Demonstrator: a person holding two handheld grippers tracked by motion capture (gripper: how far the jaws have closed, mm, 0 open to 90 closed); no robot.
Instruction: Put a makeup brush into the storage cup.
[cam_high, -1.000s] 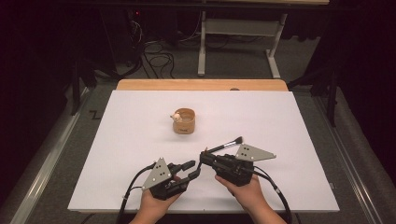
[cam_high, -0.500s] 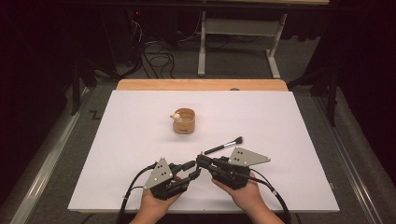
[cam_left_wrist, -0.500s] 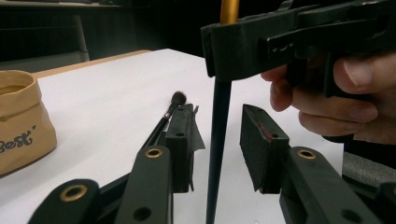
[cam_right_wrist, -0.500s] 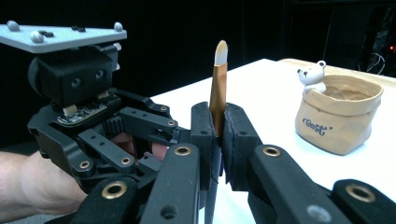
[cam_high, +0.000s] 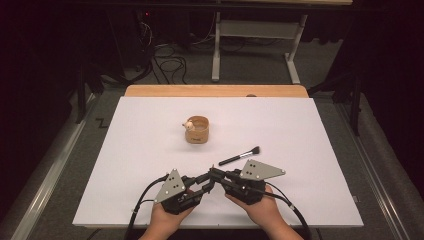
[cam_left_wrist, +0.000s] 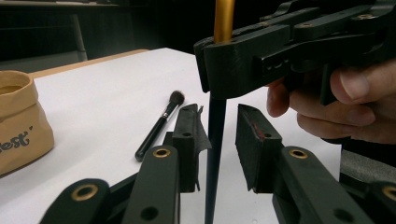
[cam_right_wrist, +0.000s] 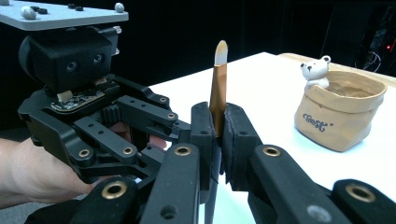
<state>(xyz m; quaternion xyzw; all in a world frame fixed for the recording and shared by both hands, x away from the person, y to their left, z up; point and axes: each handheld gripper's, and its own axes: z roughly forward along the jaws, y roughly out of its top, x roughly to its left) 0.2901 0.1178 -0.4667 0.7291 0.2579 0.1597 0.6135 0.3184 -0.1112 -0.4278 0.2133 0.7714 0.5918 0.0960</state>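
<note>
A brush with a gold ferrule (cam_right_wrist: 218, 88) and a dark handle (cam_left_wrist: 215, 140) stands upright near the table's front edge. My right gripper (cam_right_wrist: 219, 135) is shut on it at the ferrule, and it also appears as the right gripper (cam_high: 213, 173) in the high view. My left gripper (cam_left_wrist: 219, 140) has its jaws on either side of the dark handle below; they have just been closing. A gap still shows between the handle and one pad (cam_left_wrist: 250, 135). In the high view the left gripper (cam_high: 206, 183) meets the right one tip to tip.
A second, black brush (cam_high: 240, 156) lies flat on the white table top (cam_high: 310, 150) just beyond the grippers. A beige pot with a small bear on its rim (cam_high: 197, 129) stands mid-table. A wooden strip (cam_high: 215, 91) runs along the far edge.
The left gripper's jaws have narrowed around the upright brush handle. The right hand has shifted slightly toward the near edge with the brush in its grip.
</note>
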